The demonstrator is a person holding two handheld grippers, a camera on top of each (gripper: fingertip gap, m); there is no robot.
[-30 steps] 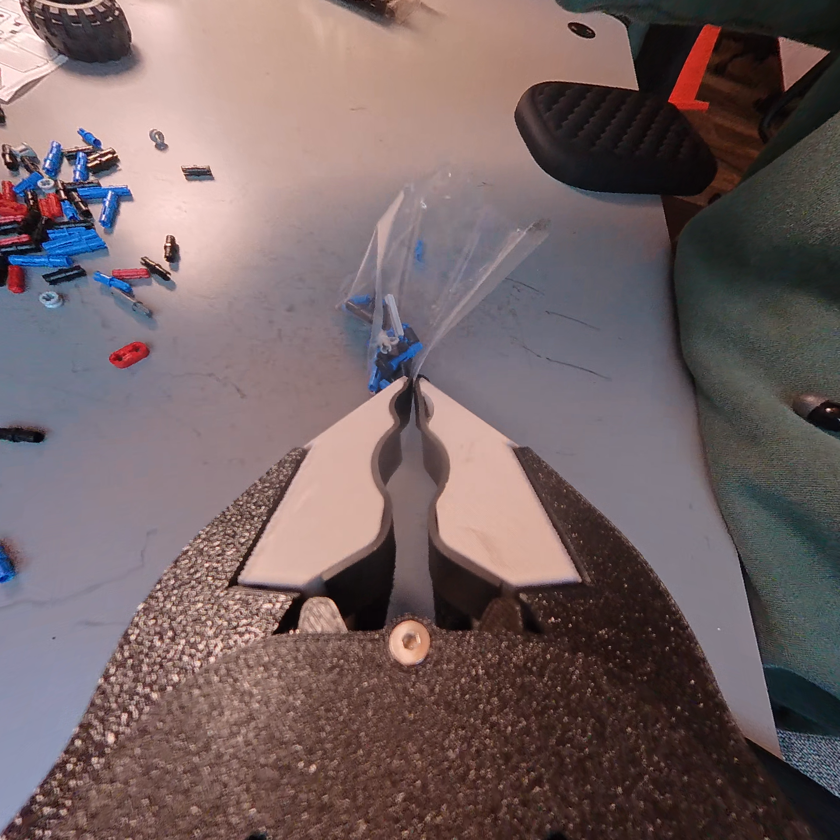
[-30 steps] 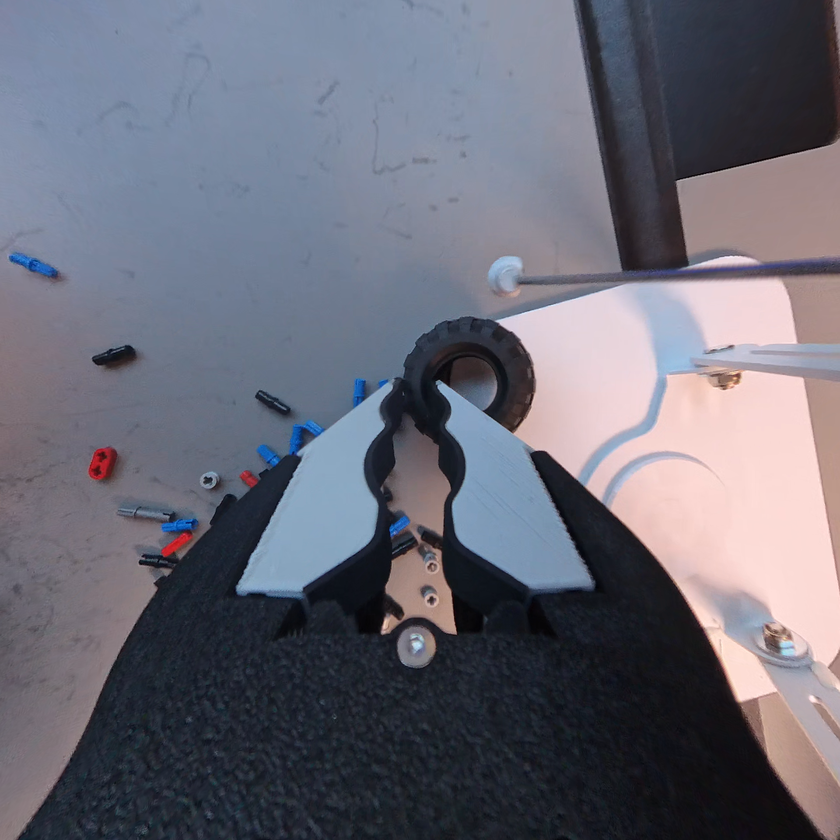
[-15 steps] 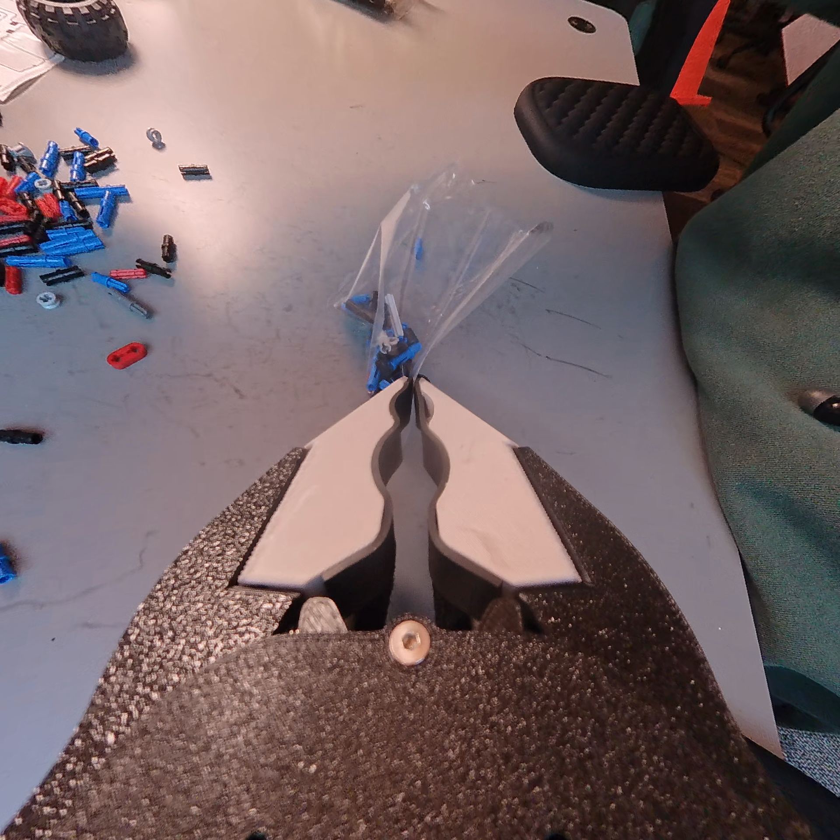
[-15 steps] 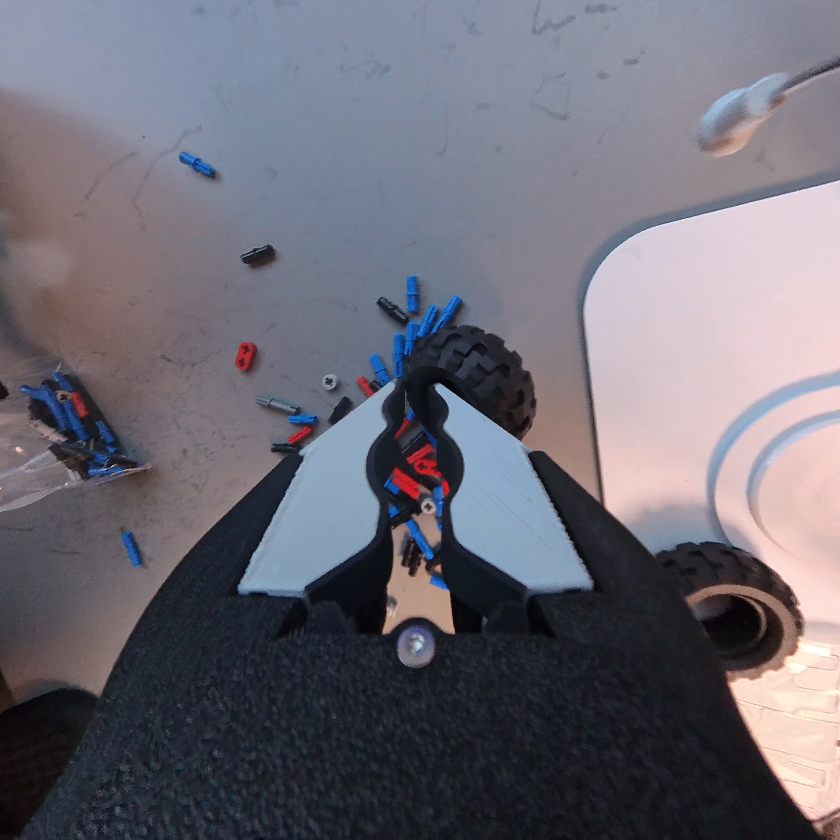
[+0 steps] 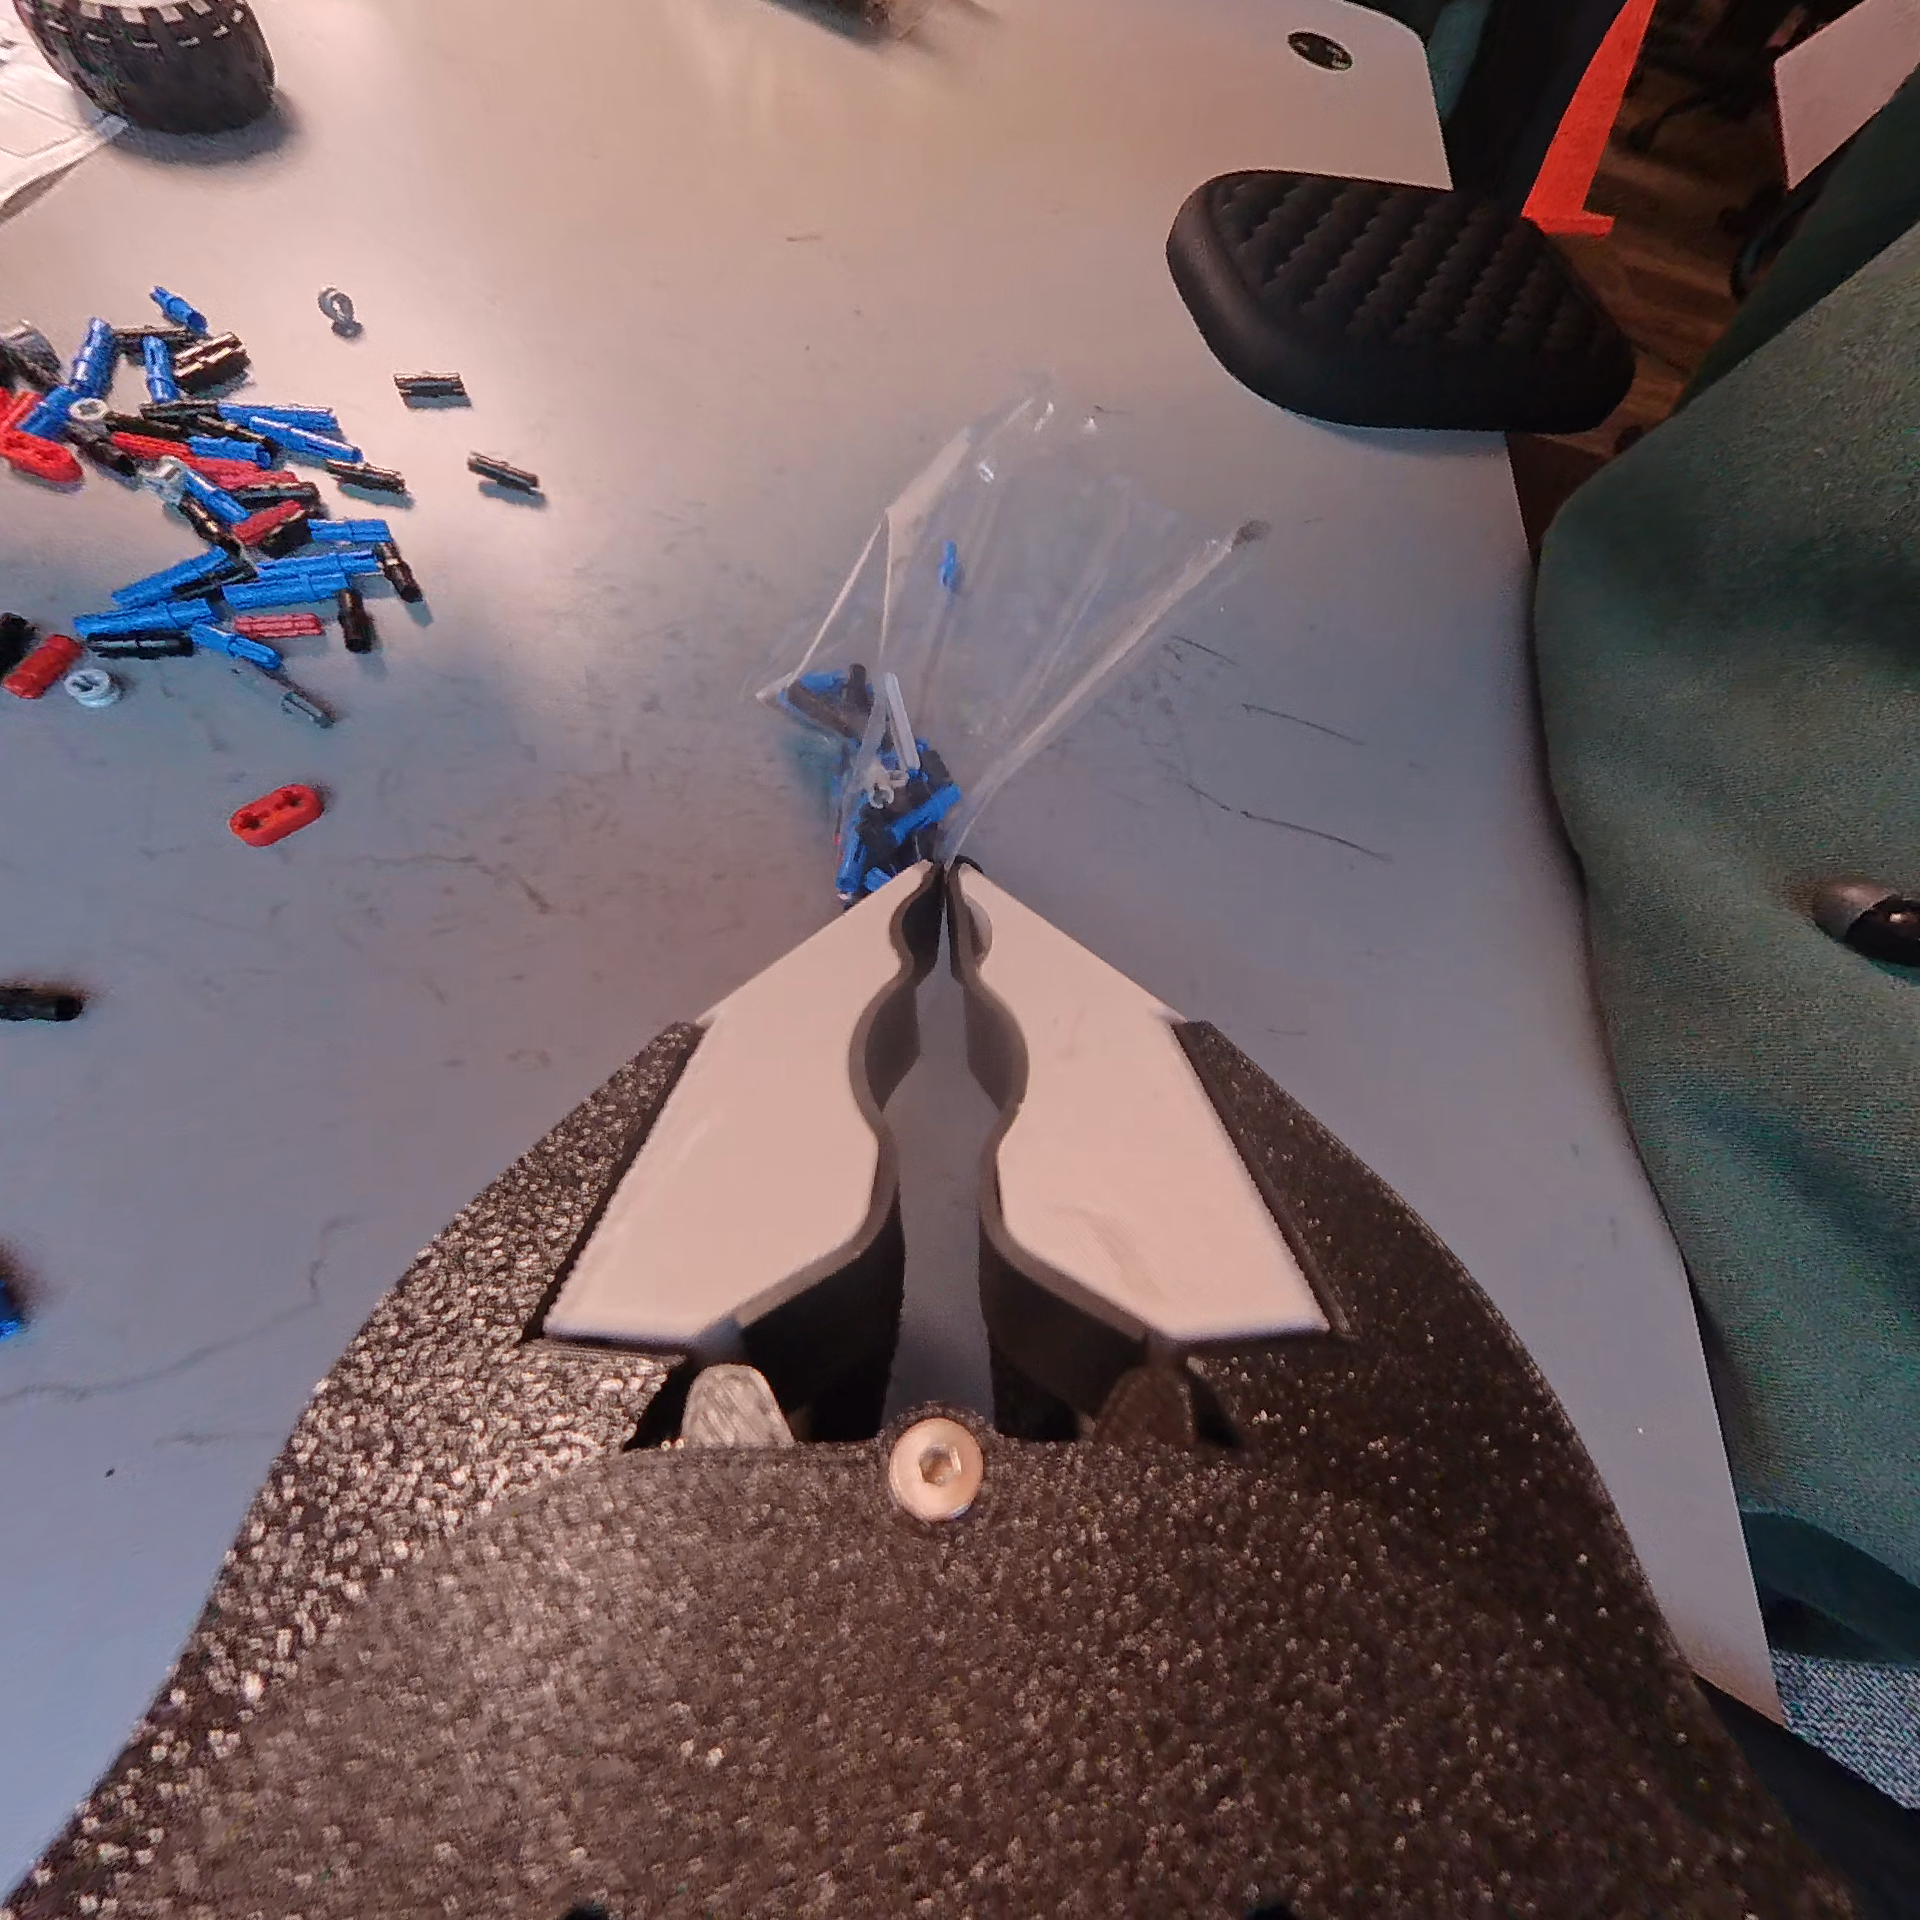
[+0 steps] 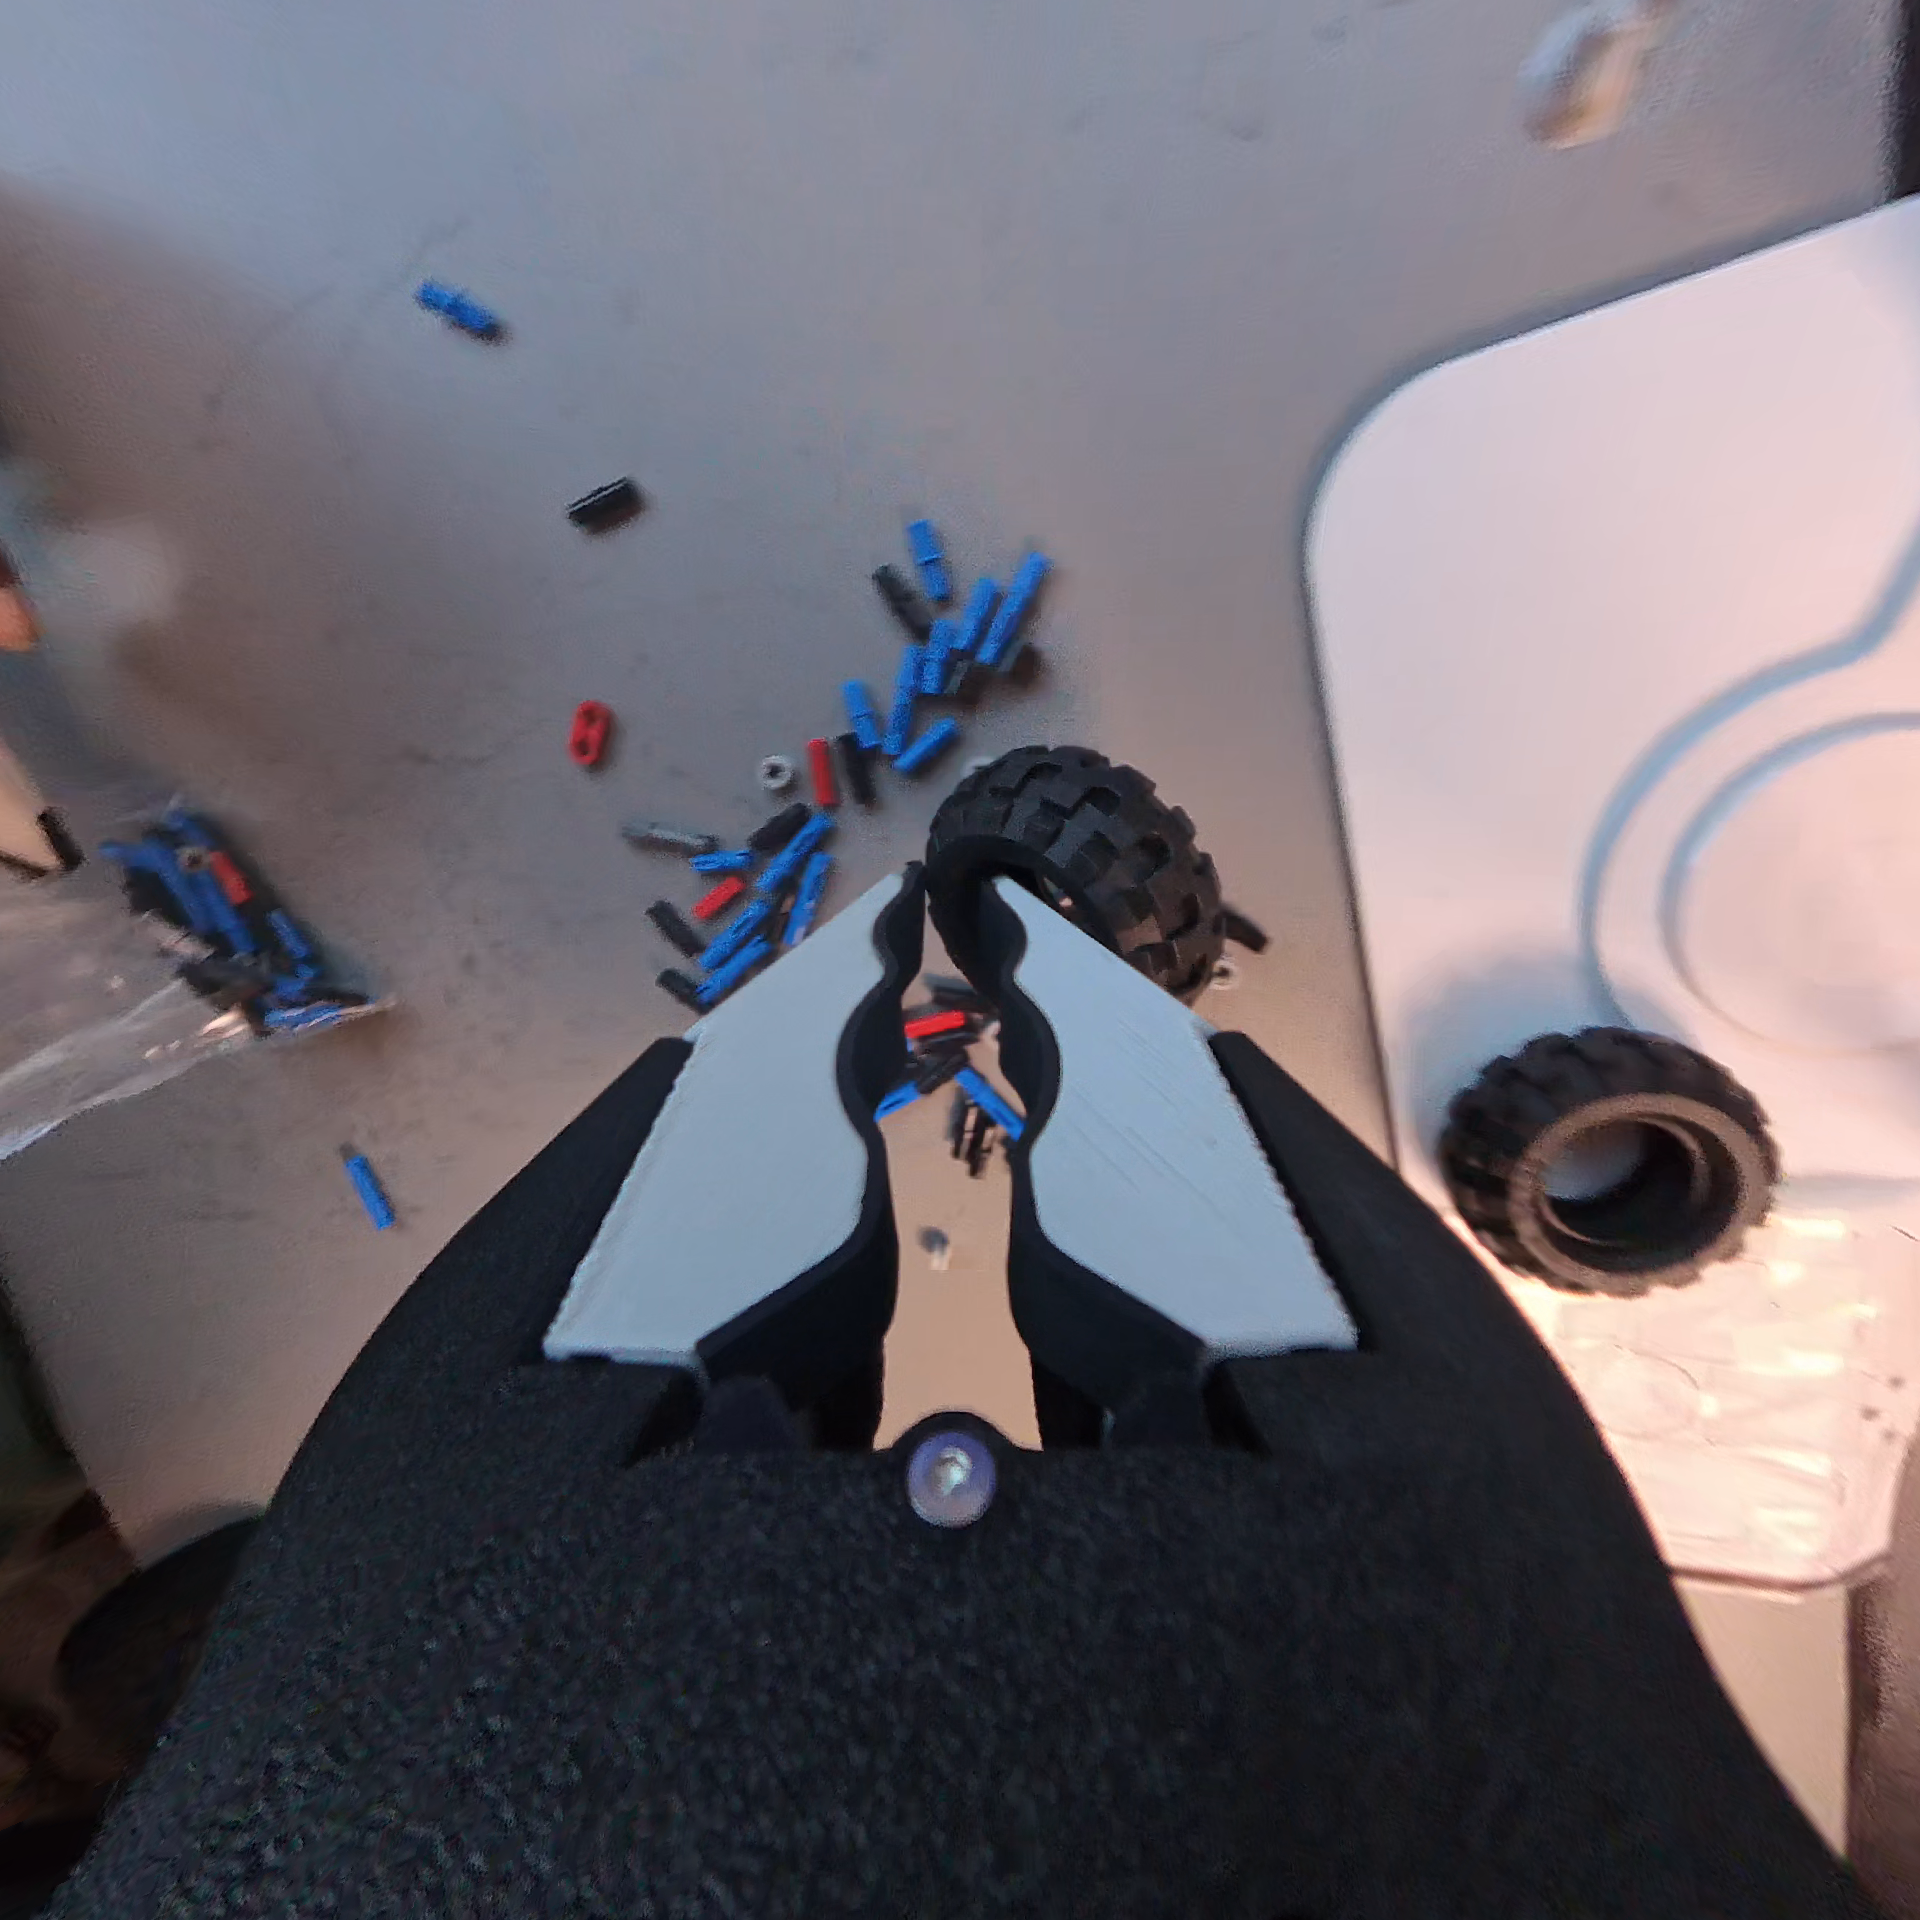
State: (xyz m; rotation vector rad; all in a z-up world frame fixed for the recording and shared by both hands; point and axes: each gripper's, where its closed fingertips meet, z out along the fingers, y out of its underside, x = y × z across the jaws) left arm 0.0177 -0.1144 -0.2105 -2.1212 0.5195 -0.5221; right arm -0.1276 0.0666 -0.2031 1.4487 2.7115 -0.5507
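Grey scuffed tabletop [image 5: 644, 187], office chair with a black armrest [image 5: 1392, 312] and green upholstery [image 5: 1745, 831] along its right edge.

Left gripper [image 5: 943, 878]: jaws pinched fully together on the corner of a clear plastic bag [image 5: 997, 623]. Bag fans out ahead of the tips; a clump of blue and black pins sits in it right at the tips, rest of the bag looks near empty. Cannot tell if the bag is resting on the table or lifted slightly.

Further left in that view: loose pile of blue, black and red pins [image 5: 208, 499] on the table, one red two-hole link [image 5: 275, 810] lying apart nearer the gripper, a black knobby tyre at the far left corner [image 5: 156, 52].

Right gripper [image 6: 961, 883]: jaws nearly closed, clamped on the rim wall of a black knobby tyre [image 6: 1091, 852], one fingertip inside the bore, the other outside. Tyre is held over the same pin pile [image 6: 831, 831]; pins show through the gap between the fingers.

Right of it: second black tyre [image 6: 1605, 1158] lying on its side, at the edge of a white plate [image 6: 1558, 623]. Far left in the right wrist view: the same bag [image 6: 156, 997] with pins. View is motion-blurred.
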